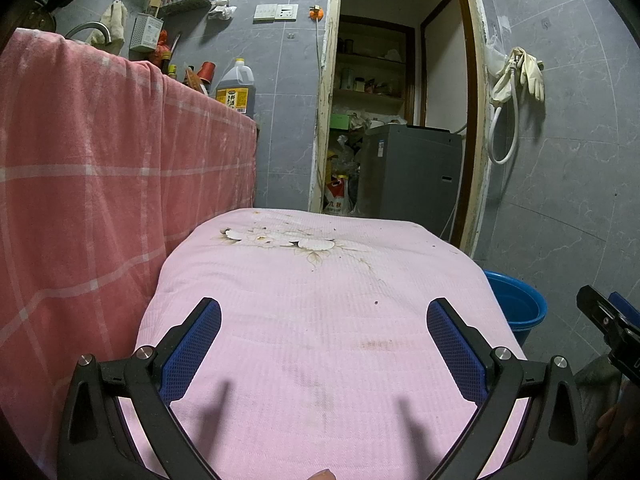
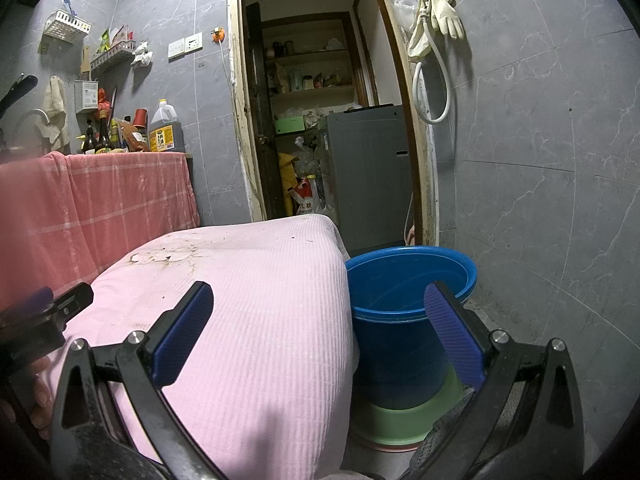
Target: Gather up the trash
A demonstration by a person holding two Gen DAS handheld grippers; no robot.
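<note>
A pink cloth-covered table [image 1: 320, 340] fills the left wrist view; only tiny crumbs [image 1: 376, 303] and stains lie on it. My left gripper [image 1: 324, 316] is open and empty just above it. A blue bucket [image 2: 404, 280] stands on the floor at the table's right edge, also in the left wrist view [image 1: 516, 300]. My right gripper [image 2: 320, 300] is open and empty, straddling the table's right edge [image 2: 280, 300] and the bucket. The right gripper shows at the left wrist view's right border [image 1: 612, 320].
A counter draped in red checked cloth [image 1: 100, 168] runs along the left with bottles [image 1: 236, 88] on it. A doorway [image 1: 396, 120] ahead shows a grey appliance [image 1: 408, 172] and bags. A green basin [image 2: 400, 420] sits under the bucket. Grey tiled wall [image 2: 540, 200] at right.
</note>
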